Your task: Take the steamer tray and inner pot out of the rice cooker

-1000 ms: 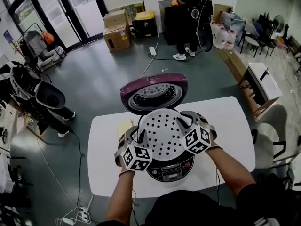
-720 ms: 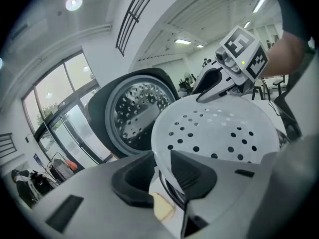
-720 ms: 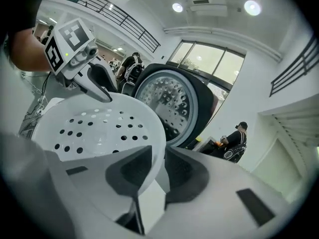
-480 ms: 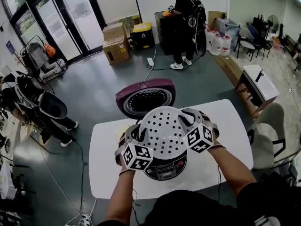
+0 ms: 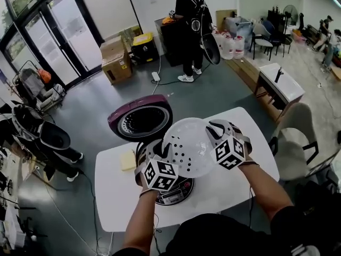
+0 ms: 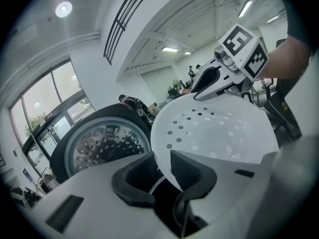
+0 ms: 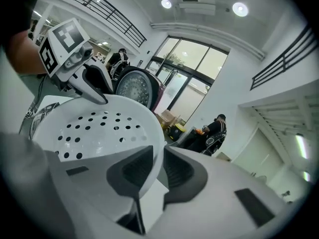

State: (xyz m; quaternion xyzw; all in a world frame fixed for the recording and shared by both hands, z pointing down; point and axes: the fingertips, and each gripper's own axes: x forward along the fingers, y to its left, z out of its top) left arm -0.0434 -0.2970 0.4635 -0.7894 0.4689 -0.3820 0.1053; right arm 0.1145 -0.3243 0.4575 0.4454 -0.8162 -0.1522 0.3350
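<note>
1. Two grippers, one tray: the left gripper (image 5: pixel 159 152) and the right gripper (image 5: pixel 214 131) each clench the rim of the white steamer tray (image 5: pixel 189 145), on opposite sides.
2. Left gripper view: the dark pads (image 6: pixel 192 172) pinch the tray's thin edge, one inside and one outside, and the perforated bowl spreads out beyond them to the right.
3. Right gripper view: same story, rim squeezed between the pads, holes showing left of the jaws.
4. The tray hangs tilted between the two grippers, over the rice cooker (image 5: pixel 176 193) — its control panel peeks out just below the left gripper's marker cube.
5. Beyond the left gripper, the purple lid (image 5: pixel 139 120) stands open.
6. Left of the left gripper, a yellow pad (image 5: pixel 128 160) lies on the white table (image 5: pixel 114 196).
</note>
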